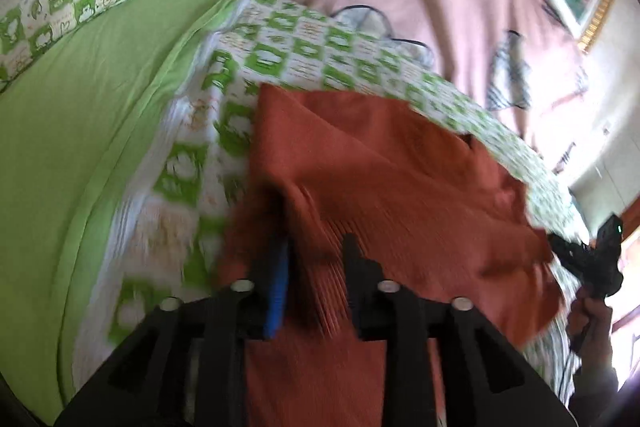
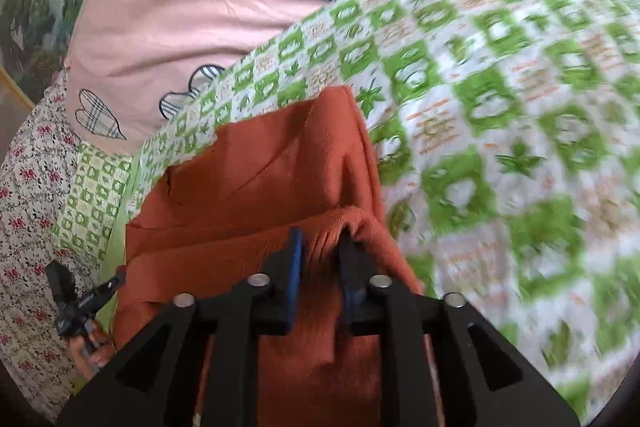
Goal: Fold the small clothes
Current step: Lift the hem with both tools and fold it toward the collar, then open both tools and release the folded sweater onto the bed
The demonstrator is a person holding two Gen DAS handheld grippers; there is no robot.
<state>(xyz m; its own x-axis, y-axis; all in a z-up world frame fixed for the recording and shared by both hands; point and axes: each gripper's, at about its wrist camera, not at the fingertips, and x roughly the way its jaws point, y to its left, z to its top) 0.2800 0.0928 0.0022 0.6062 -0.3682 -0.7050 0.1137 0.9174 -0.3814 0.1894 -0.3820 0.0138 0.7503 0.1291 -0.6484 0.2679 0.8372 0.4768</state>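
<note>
The rust-orange knit garment [image 1: 384, 163] lies folded over on the green-and-white checked bedspread [image 1: 304, 51]. Its ribbed hem runs between the parted jaws of the left gripper [image 1: 316, 247] and the right gripper [image 2: 320, 243], pads not pressing. Only the left view shows the plain green sheet [image 1: 80, 131]; only the right shows floral fabric [image 2: 28, 195].

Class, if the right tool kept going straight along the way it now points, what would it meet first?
Most likely the rust garment: its ribbed hem already lies between the right tool's fingers, with more cloth ahead. Depth is unclear.
</note>
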